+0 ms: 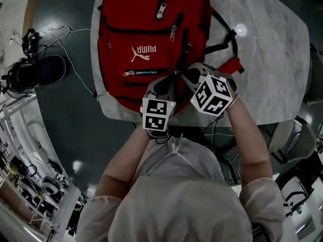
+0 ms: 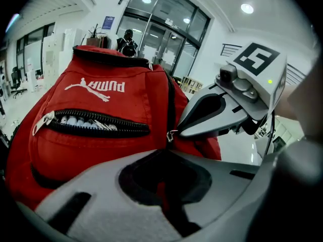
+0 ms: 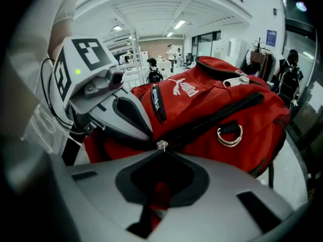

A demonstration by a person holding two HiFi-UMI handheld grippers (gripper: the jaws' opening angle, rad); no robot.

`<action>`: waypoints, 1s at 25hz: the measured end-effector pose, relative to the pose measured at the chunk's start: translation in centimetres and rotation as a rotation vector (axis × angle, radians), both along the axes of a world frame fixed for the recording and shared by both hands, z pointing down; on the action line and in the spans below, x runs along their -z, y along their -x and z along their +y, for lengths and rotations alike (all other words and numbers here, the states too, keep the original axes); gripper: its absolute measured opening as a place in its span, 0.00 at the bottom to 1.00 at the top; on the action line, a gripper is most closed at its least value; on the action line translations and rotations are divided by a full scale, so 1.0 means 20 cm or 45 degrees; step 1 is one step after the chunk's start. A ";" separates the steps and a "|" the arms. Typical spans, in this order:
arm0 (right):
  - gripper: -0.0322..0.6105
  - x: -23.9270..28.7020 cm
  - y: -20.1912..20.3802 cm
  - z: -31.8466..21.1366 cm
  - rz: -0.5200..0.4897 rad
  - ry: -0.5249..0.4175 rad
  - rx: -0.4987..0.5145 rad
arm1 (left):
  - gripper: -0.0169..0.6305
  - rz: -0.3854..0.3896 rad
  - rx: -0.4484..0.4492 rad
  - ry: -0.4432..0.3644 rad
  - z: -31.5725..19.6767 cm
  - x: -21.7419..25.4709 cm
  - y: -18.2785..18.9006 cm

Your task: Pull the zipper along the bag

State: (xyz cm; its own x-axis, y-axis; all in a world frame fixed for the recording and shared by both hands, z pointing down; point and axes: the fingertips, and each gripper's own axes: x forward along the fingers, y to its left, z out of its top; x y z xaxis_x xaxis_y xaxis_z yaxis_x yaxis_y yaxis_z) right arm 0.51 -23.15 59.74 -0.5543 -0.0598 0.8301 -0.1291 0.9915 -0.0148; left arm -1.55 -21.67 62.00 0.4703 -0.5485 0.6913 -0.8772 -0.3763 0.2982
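A red Puma backpack (image 1: 146,34) (image 2: 91,145) (image 3: 217,100) lies flat on the pale table (image 1: 272,59). Both grippers meet at its near end. My right gripper (image 1: 187,78) (image 3: 161,153) is shut on the small metal zipper pull (image 3: 161,145) (image 2: 171,134), at the near end of a long black zipper (image 3: 227,112). The left gripper view shows the right gripper (image 2: 176,132) pinching that pull. My left gripper (image 1: 162,84) (image 2: 164,153) (image 3: 149,135) is shut on the red fabric right beside the pull.
The front pocket zipper (image 2: 91,122) gapes, with pale items inside. A metal ring (image 3: 229,135) hangs on the bag's side. Black straps (image 1: 222,39) trail to the right on the table. A black chair (image 1: 35,72) and cables (image 1: 65,49) are on the floor to the left.
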 end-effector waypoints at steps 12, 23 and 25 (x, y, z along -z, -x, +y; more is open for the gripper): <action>0.09 0.06 -0.08 -0.08 0.112 -0.071 -0.092 | 0.06 -0.040 -0.008 0.010 -0.01 -0.01 0.00; 0.09 0.18 -0.11 -0.21 0.129 -0.230 -0.187 | 0.05 -0.051 -0.027 -0.015 -0.01 0.00 0.00; 0.09 0.21 -0.12 -0.22 0.137 -0.219 -0.212 | 0.05 -0.036 -0.030 -0.001 -0.01 0.00 -0.01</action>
State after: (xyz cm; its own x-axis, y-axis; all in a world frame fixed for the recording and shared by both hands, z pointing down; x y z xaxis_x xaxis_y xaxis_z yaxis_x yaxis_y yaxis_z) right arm 2.81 -27.58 55.61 -0.4342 -0.2885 0.8534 -0.2826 0.9431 0.1750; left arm -1.41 -21.80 61.95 0.4636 -0.5377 0.7043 -0.8760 -0.3975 0.2731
